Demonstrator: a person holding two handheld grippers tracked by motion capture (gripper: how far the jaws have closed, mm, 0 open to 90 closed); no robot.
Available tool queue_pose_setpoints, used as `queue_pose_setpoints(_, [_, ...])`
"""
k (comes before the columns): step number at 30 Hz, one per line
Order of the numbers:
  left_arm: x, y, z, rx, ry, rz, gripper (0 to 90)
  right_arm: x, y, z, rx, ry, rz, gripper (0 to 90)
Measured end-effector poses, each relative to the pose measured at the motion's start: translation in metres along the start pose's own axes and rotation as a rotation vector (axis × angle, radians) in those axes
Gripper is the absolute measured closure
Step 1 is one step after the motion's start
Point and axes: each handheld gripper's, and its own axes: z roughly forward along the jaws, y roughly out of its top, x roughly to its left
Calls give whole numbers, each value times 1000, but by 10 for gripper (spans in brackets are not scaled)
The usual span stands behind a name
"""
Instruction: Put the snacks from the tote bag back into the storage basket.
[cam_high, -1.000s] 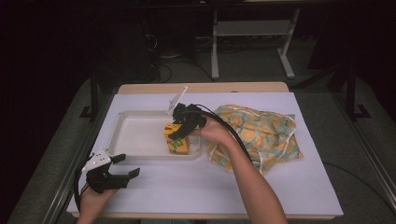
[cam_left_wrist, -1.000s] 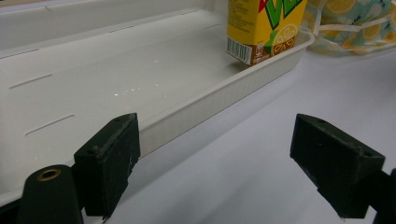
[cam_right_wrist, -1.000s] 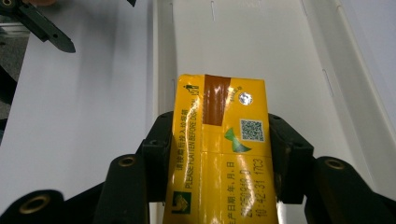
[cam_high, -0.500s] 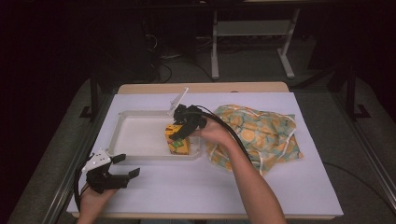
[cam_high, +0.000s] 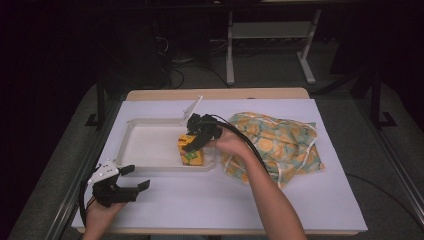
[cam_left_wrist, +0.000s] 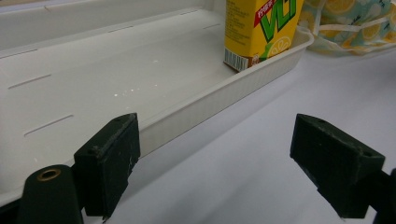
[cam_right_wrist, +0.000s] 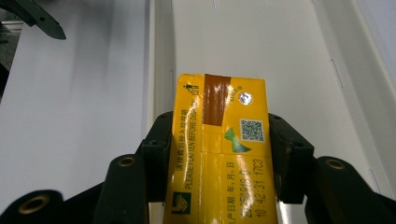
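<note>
A yellow drink carton (cam_high: 190, 151) stands upright in the near right corner of the white tray (cam_high: 145, 147). My right gripper (cam_high: 192, 142) is shut on the carton (cam_right_wrist: 219, 154) from above, one jaw on each side of its top. In the left gripper view the carton (cam_left_wrist: 259, 32) rests on the tray floor against the tray's wall (cam_left_wrist: 219, 100). My left gripper (cam_high: 134, 179) is open and holds nothing, low over the table just in front of the tray's near left corner.
A patterned cloth bag (cam_high: 277, 145) with orange and lemon prints lies right of the tray. The tray's clear lid (cam_high: 192, 106) stands up at its far right corner. White paper (cam_high: 200, 200) covers the tabletop.
The right gripper has brought the carton lower, down to the tray floor. The left gripper has stayed put.
</note>
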Motion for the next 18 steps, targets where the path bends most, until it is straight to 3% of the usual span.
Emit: queue_pose_setpoints(18, [0, 0, 0, -1, 0, 0, 154, 1, -3, 0, 2, 19, -5, 490])
